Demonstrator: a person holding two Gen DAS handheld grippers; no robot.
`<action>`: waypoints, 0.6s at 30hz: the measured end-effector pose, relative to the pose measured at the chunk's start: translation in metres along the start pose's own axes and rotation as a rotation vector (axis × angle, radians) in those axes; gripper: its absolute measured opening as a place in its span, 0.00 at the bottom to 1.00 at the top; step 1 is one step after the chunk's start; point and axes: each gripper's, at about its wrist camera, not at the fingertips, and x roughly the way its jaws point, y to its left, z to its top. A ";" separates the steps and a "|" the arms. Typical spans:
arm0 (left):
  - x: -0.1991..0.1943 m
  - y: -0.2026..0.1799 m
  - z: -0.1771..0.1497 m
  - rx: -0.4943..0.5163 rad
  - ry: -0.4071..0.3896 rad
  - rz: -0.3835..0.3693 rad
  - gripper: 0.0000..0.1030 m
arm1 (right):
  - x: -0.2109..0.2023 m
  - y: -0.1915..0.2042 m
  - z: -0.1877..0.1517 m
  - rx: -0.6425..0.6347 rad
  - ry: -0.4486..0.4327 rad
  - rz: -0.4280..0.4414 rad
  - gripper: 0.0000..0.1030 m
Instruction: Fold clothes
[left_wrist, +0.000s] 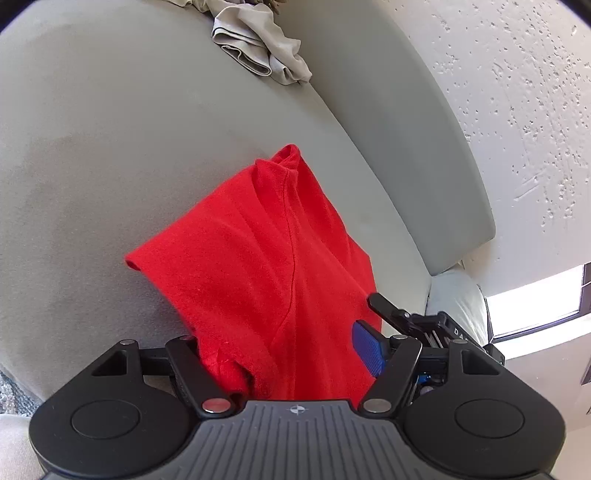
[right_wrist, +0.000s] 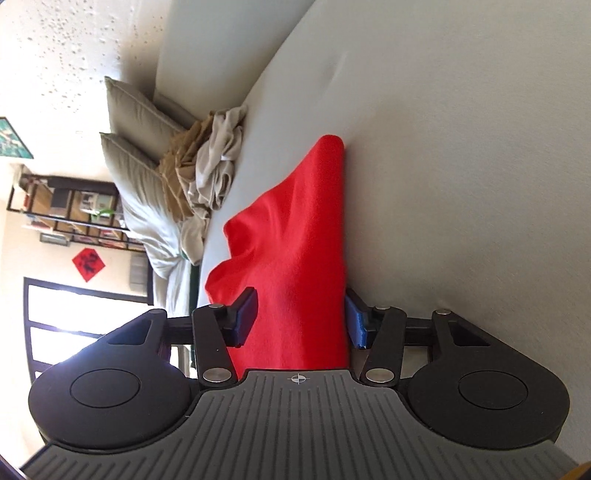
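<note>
The left gripper (left_wrist: 291, 354) is standing with its jaws well apart, and the red garment (left_wrist: 266, 266) is passing up between them; bunched red cloth is crowding against the near left finger, while the blue pad (left_wrist: 367, 347) on the other side is showing bare beside the cloth, so whether the pads are truly pressing on it I cannot tell. The right gripper (right_wrist: 299, 317) is viewed rolled onto its side, its jaws about half apart with the red garment (right_wrist: 295, 258) filling the whole gap; both blue pads (right_wrist: 245, 314) are sitting right at the edges of the cloth, though a firm pinch cannot be confirmed. In the left wrist view the tips of the right gripper (left_wrist: 391, 314) are reaching in at the garment's right edge, just beside the left one. The garment is hanging or draping from the two grippers and spreading out over the grey sofa seat (left_wrist: 110, 166), its far corner peaking up against the cushion. Farther along the seat a crumpled beige cloth (left_wrist: 258, 48) is lying well apart from the red one, and in the right wrist view that same pile (right_wrist: 214, 166) is resting against pale pillows (right_wrist: 136, 122). Beyond are a textured white wall (left_wrist: 517, 110), a bright window (left_wrist: 535, 299), a dark shelf unit (right_wrist: 74, 214) and a red paper square (right_wrist: 88, 264) on the wall
</note>
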 end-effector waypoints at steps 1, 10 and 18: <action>0.002 0.000 0.000 -0.008 -0.005 -0.003 0.65 | 0.006 0.003 0.002 -0.013 -0.009 -0.002 0.52; -0.013 -0.032 -0.005 0.099 -0.036 0.119 0.18 | 0.006 0.031 -0.016 -0.204 -0.103 -0.123 0.23; -0.045 -0.112 -0.051 0.411 0.033 0.052 0.18 | -0.090 0.071 -0.064 -0.328 -0.221 -0.153 0.22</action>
